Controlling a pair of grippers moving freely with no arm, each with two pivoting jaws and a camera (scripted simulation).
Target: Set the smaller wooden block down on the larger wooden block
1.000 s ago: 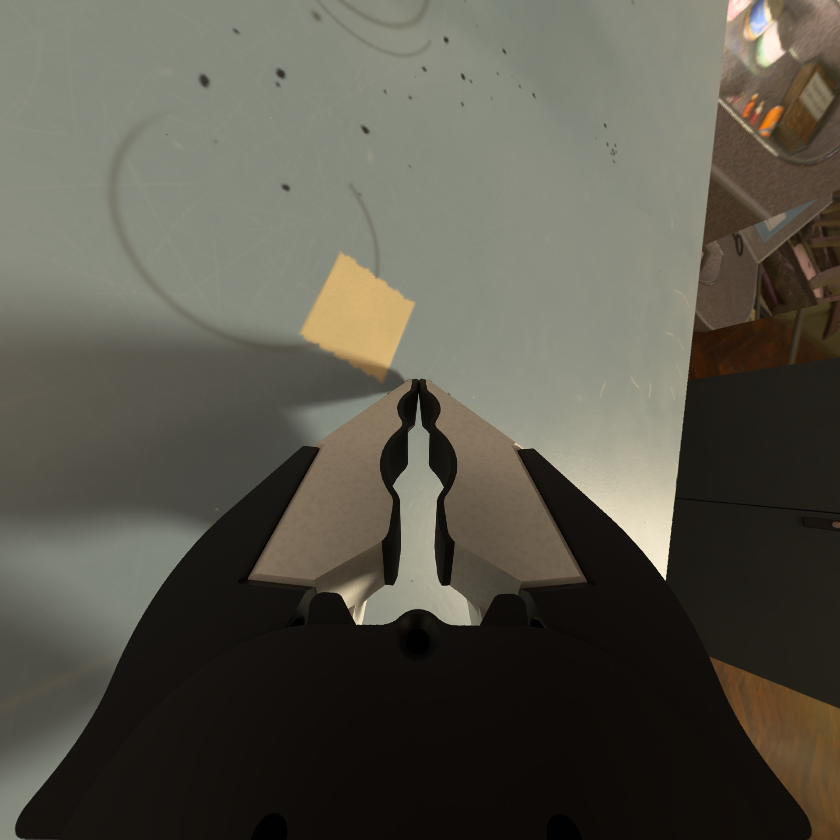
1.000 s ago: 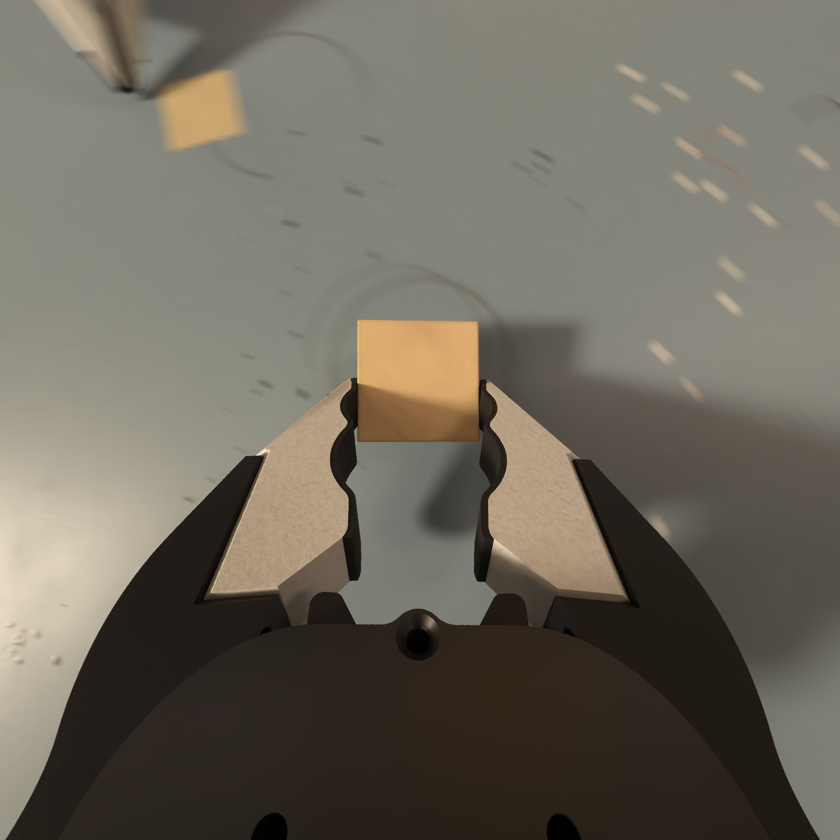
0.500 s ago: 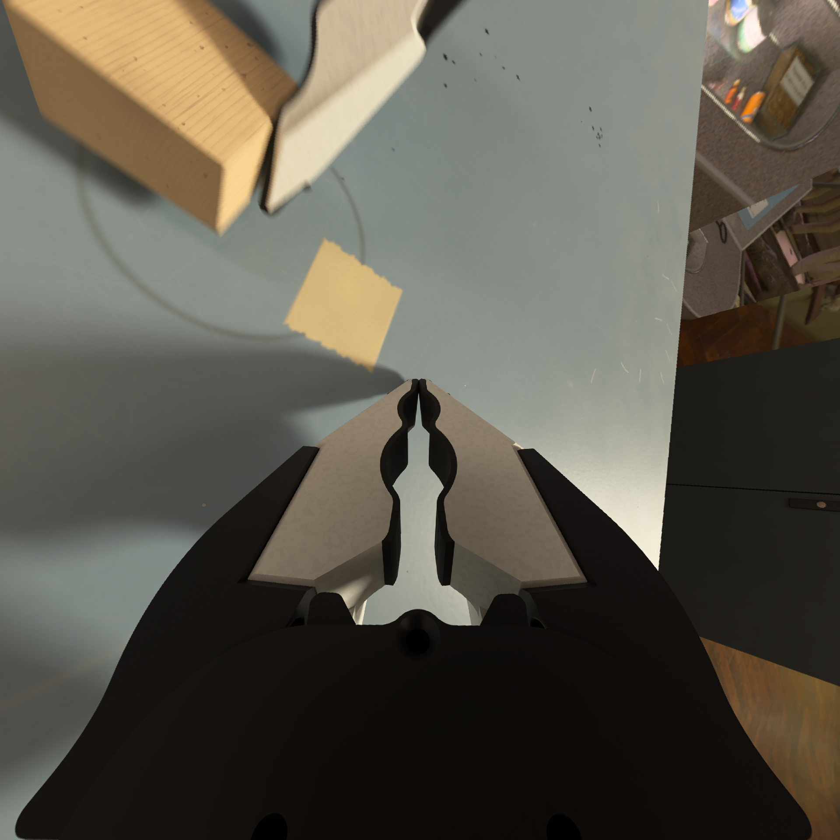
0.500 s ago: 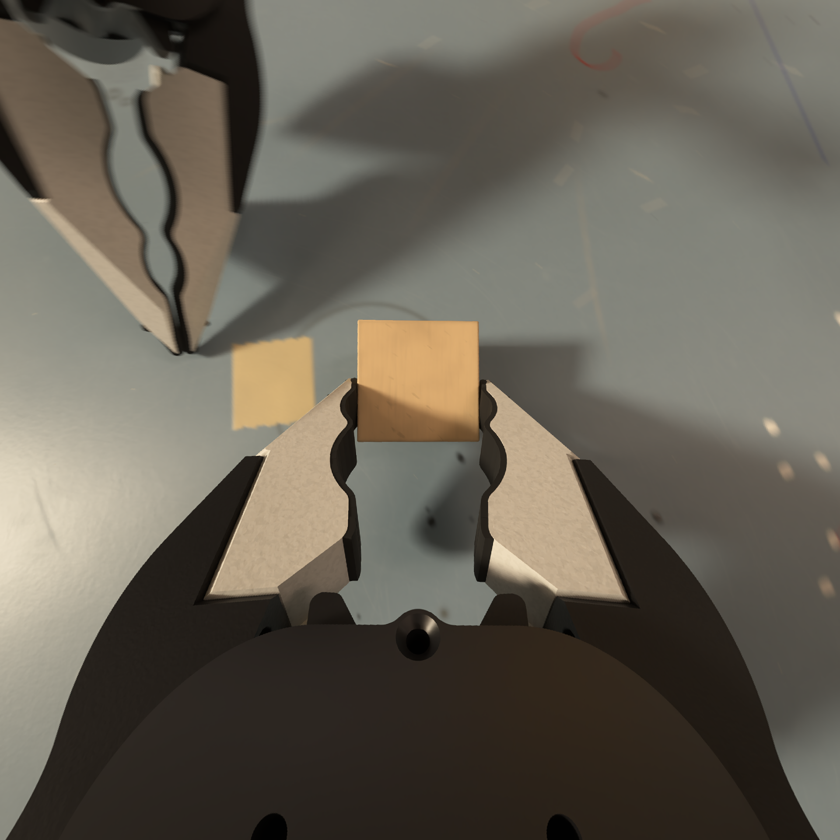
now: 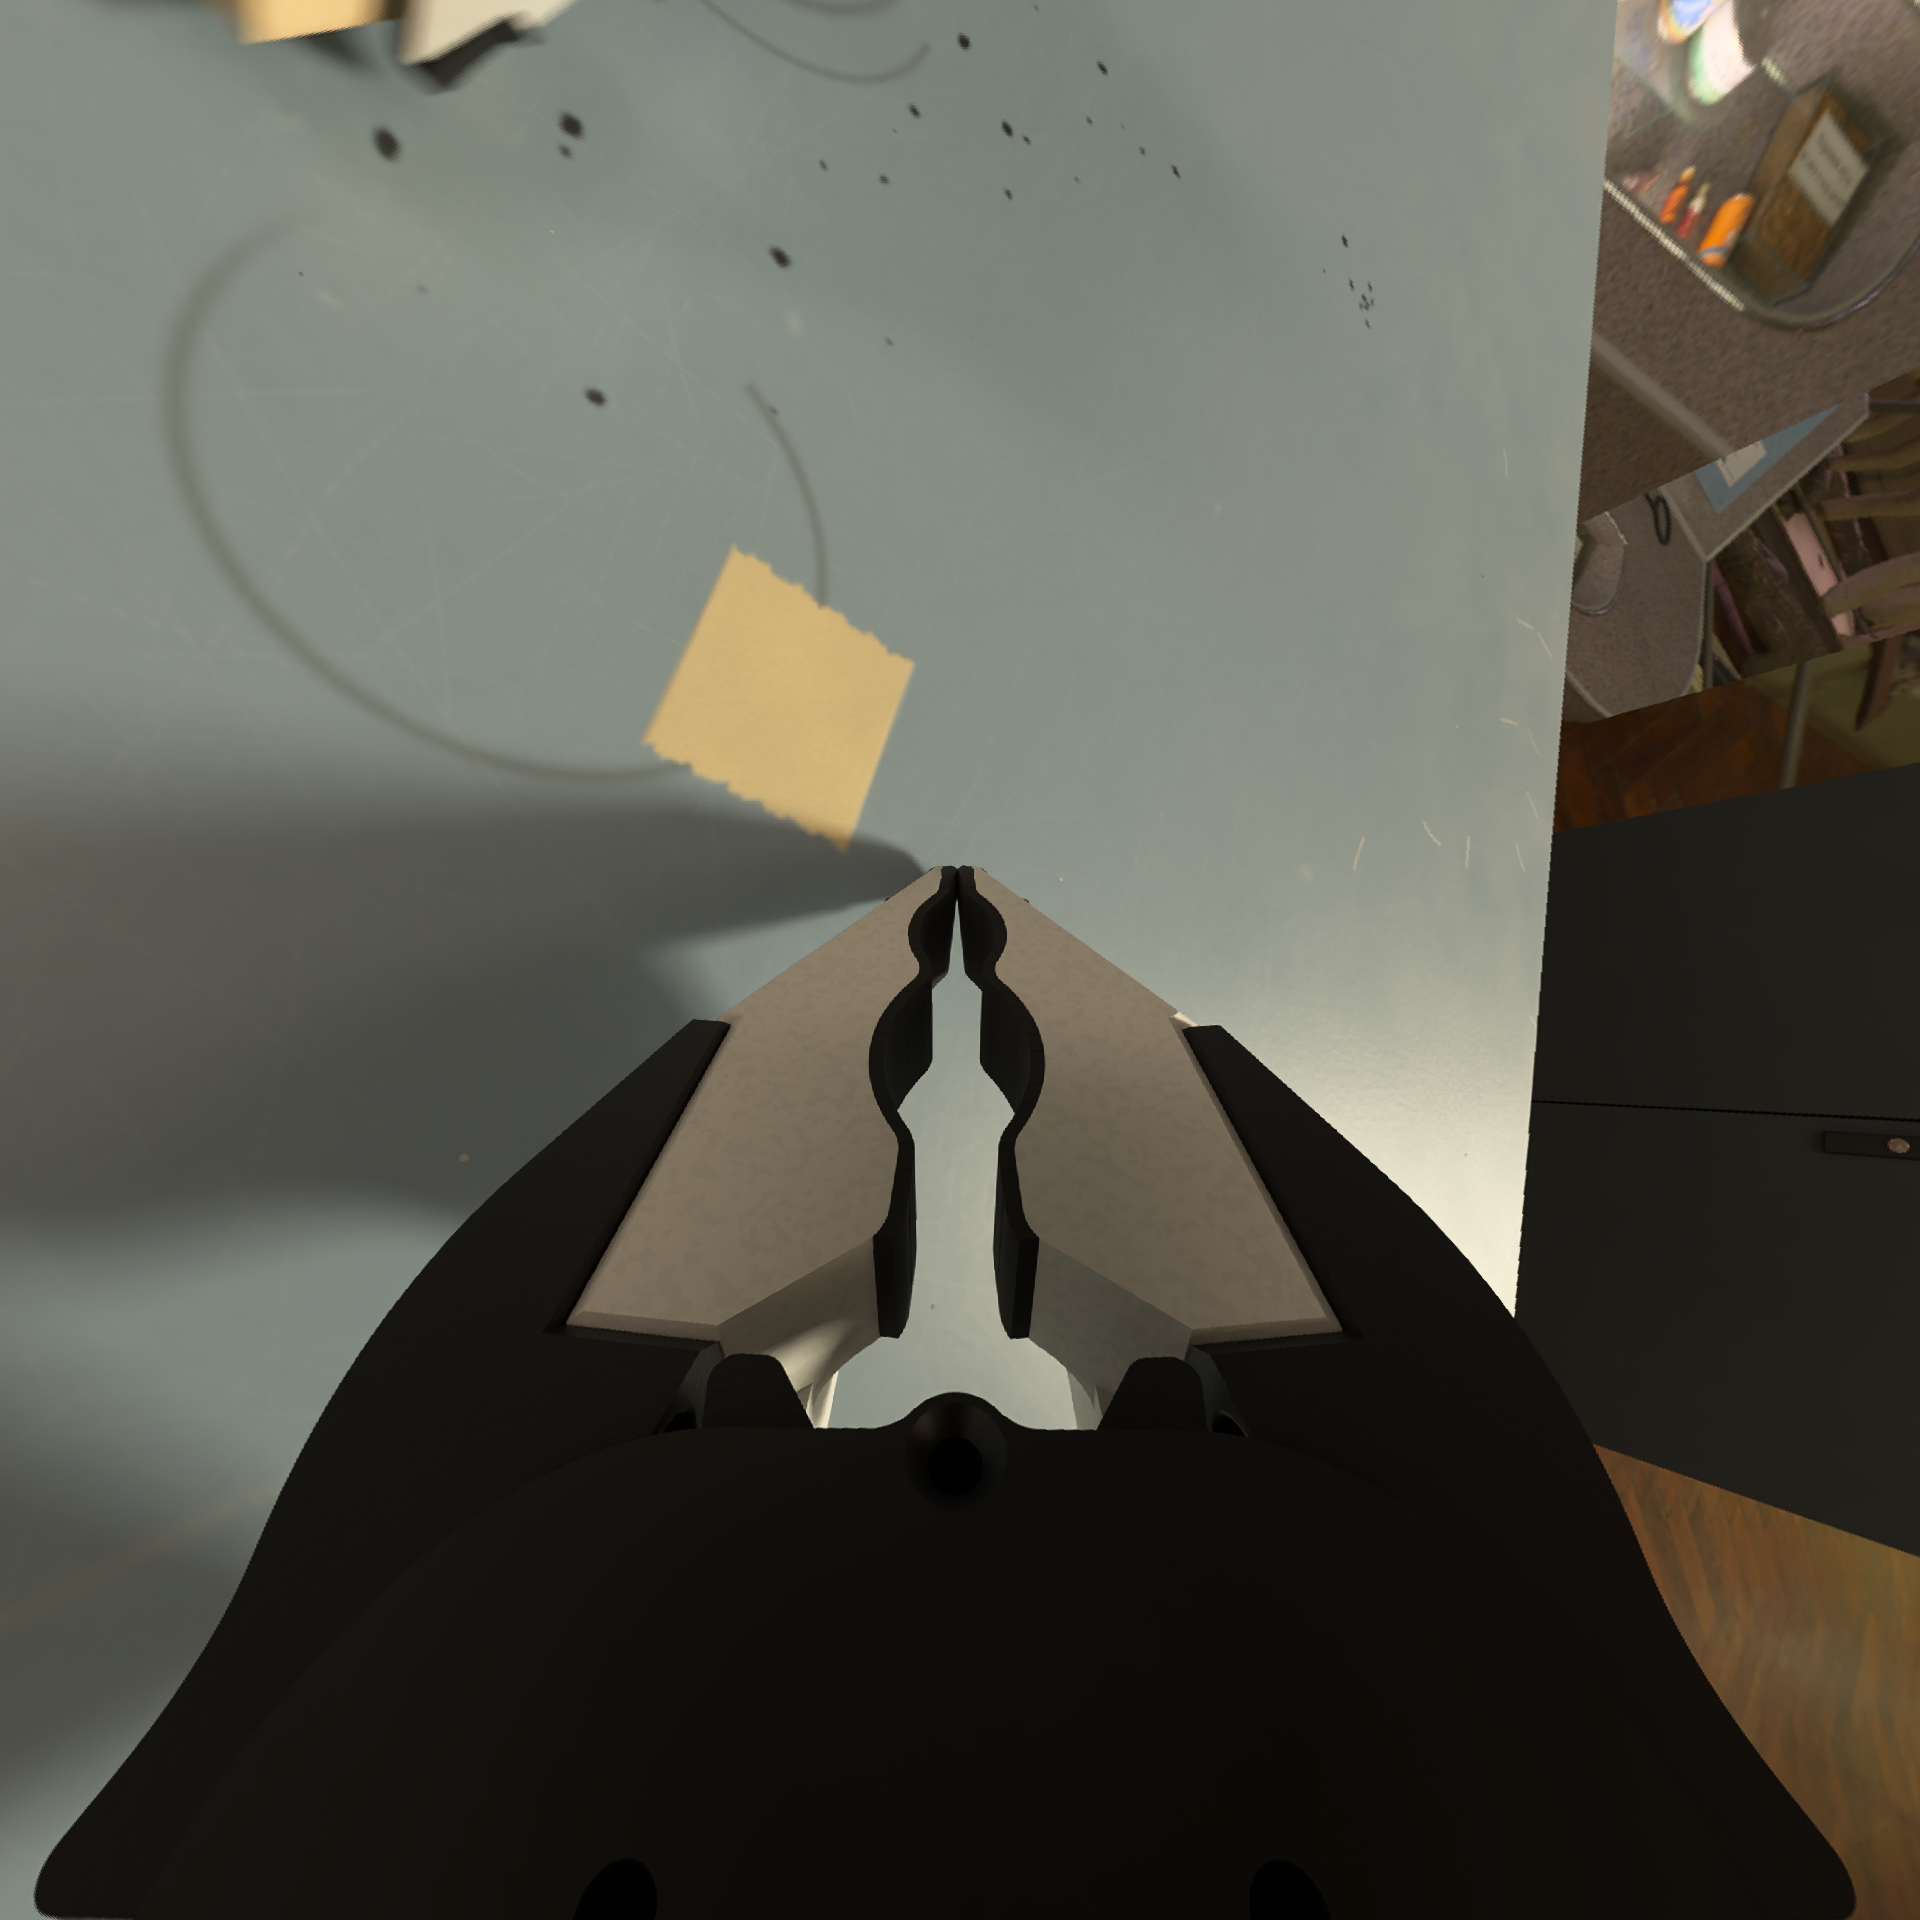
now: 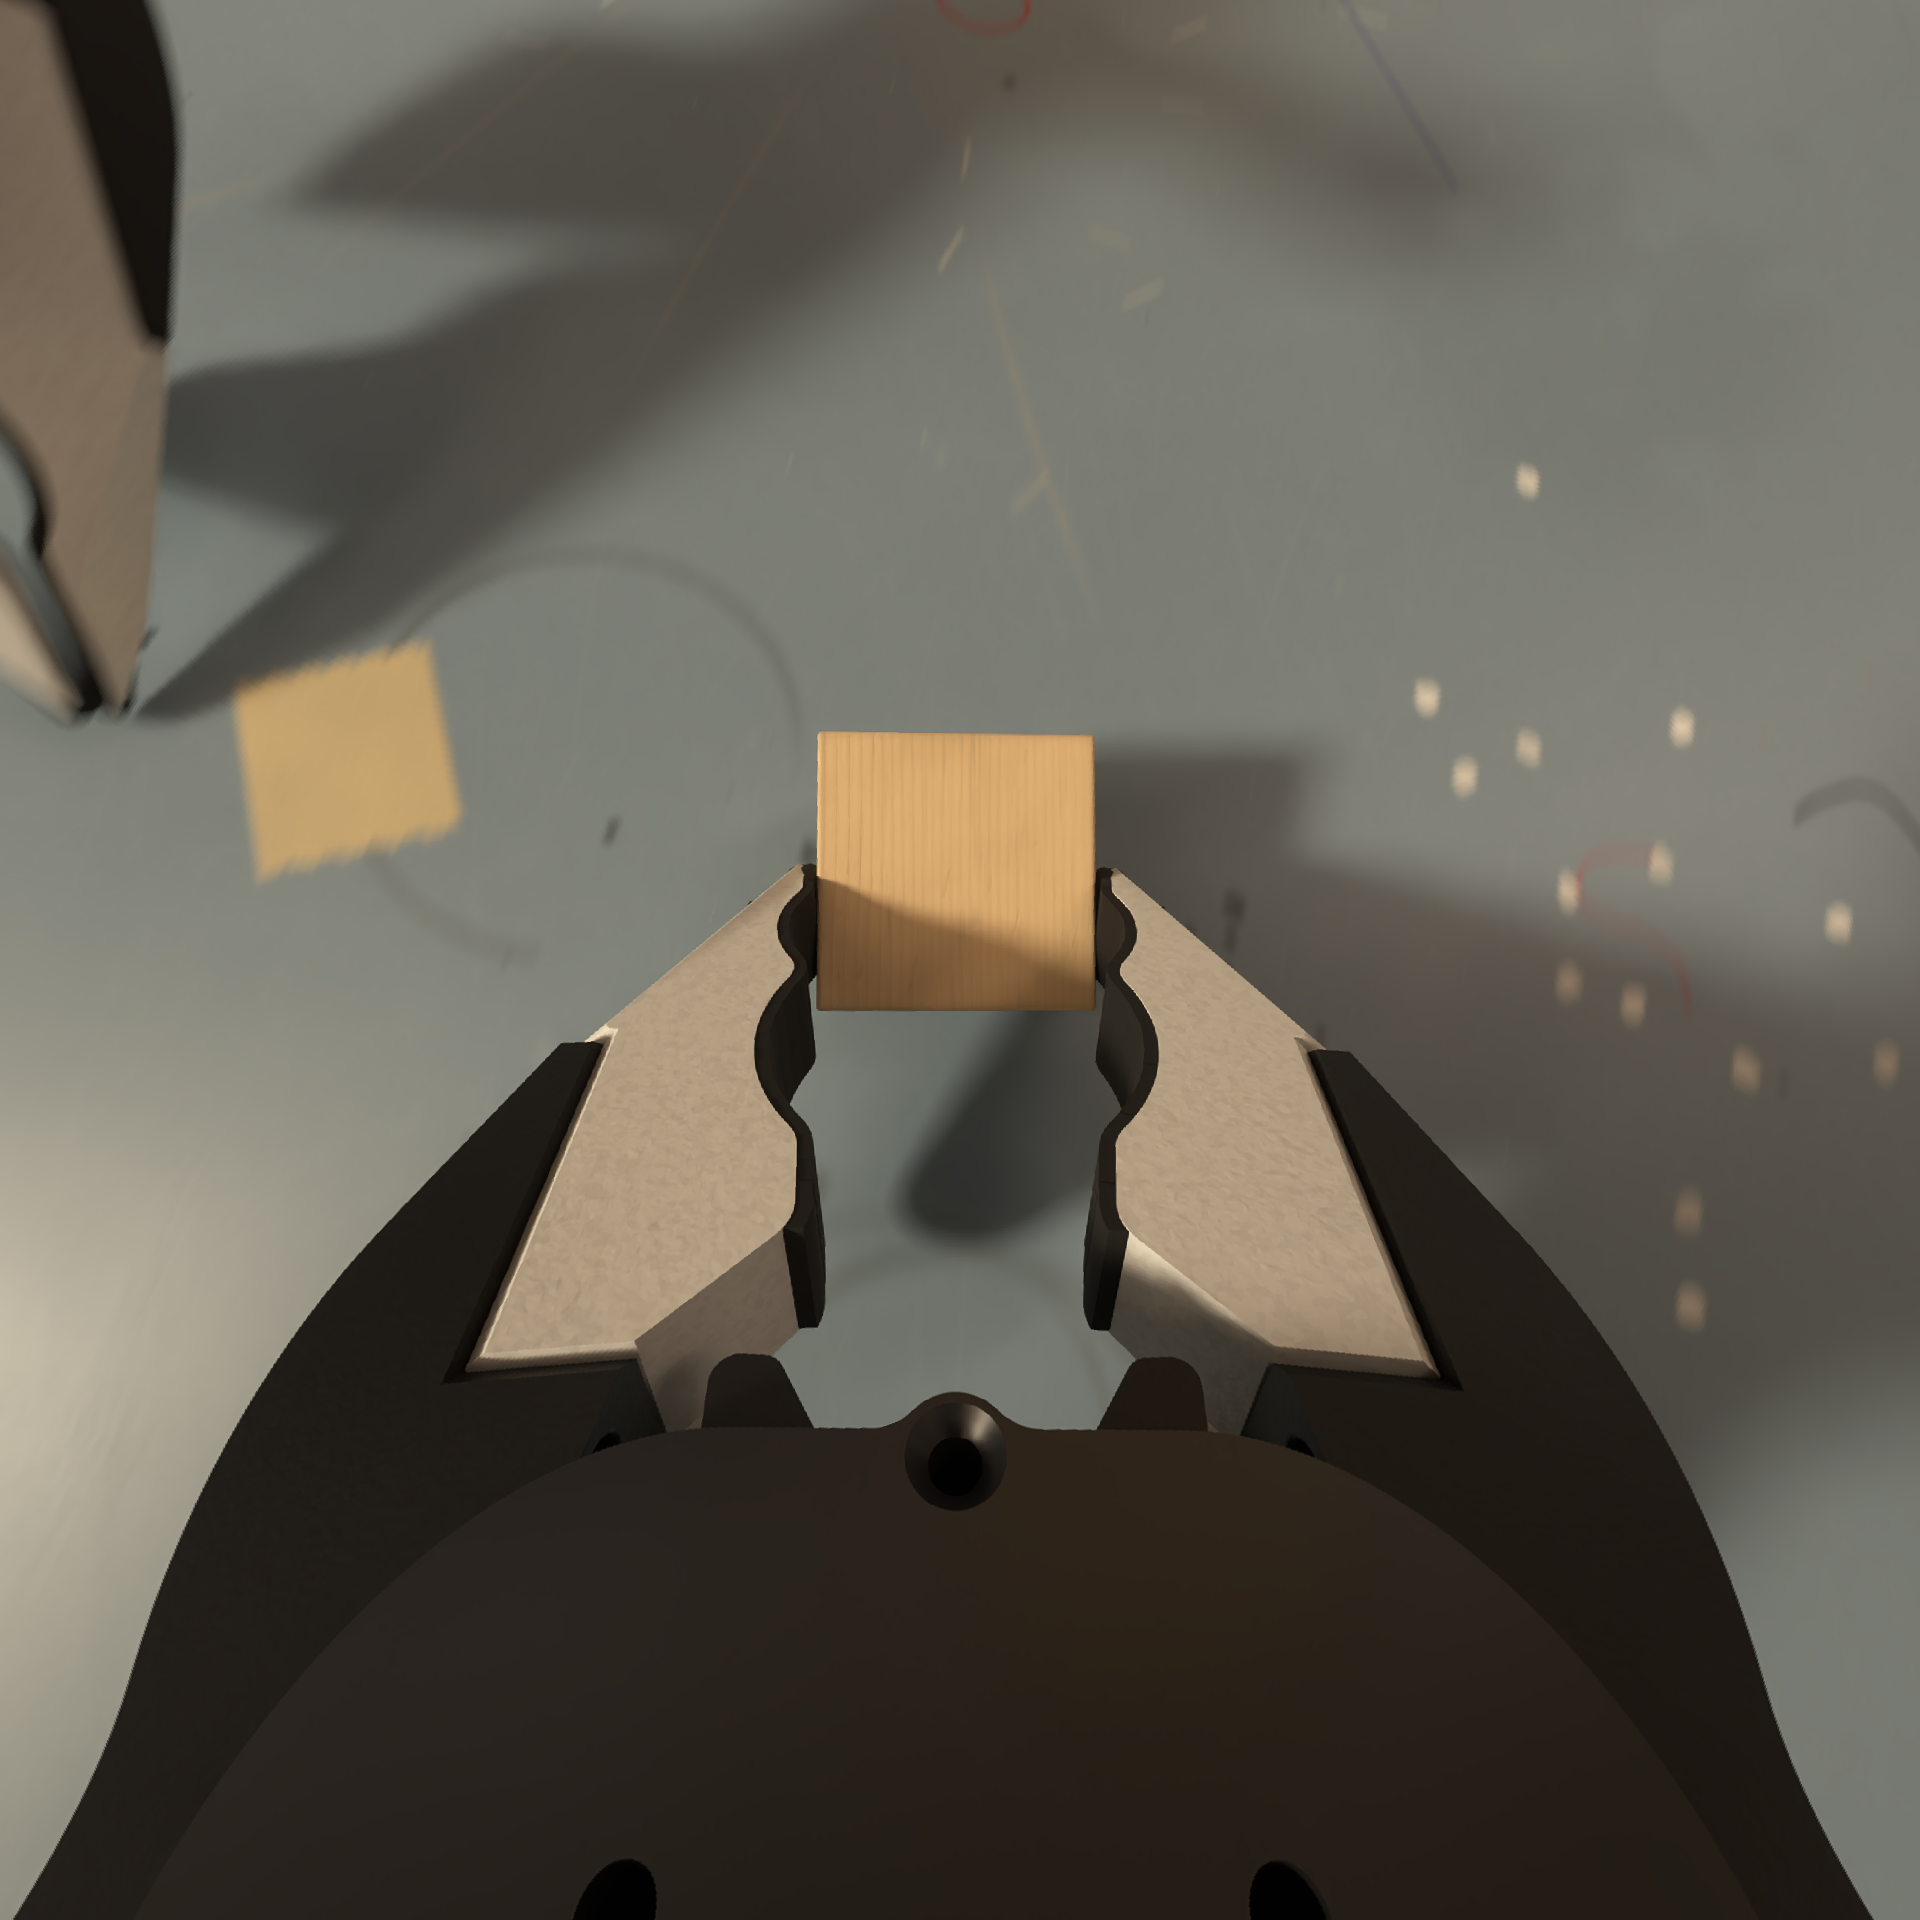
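Gripping a wooden block (image 6: pixel 956 831) in the right tool (image 6: pixel 956 883), pinching its two opposite faces at the very fingertips and carrying it level, clear of the grey counter (image 6: pixel 1351 520) to judge by the shadow falling apart from it below. Judging this to be the smaller block of the task, and the step in hand to be the carry, between pick-up and set-down.

Passing, a little farther out and to the left, a flat tan patch (image 6: pixel 348 758) with ragged edges lying on the counter, well apart from the held block. Hanging just beside that patch with the left tool (image 6: pixel 83 686), fingertips pressed together on nothing and pointing down close to the counter, taking no part in the carry.

Finding no larger wooden block in either view, so not being able to say where the set-down spot lies. Looking farther, seeing only ring marks, dark specks and long shadows on the counter, and a dark cabinet (image 5: pixel 1714 1039) past its edge.

Needing next, by this reading, to bring the larger block into sight, centring the held block above its top face, lowering until resting flat, and only then parting the fingers.
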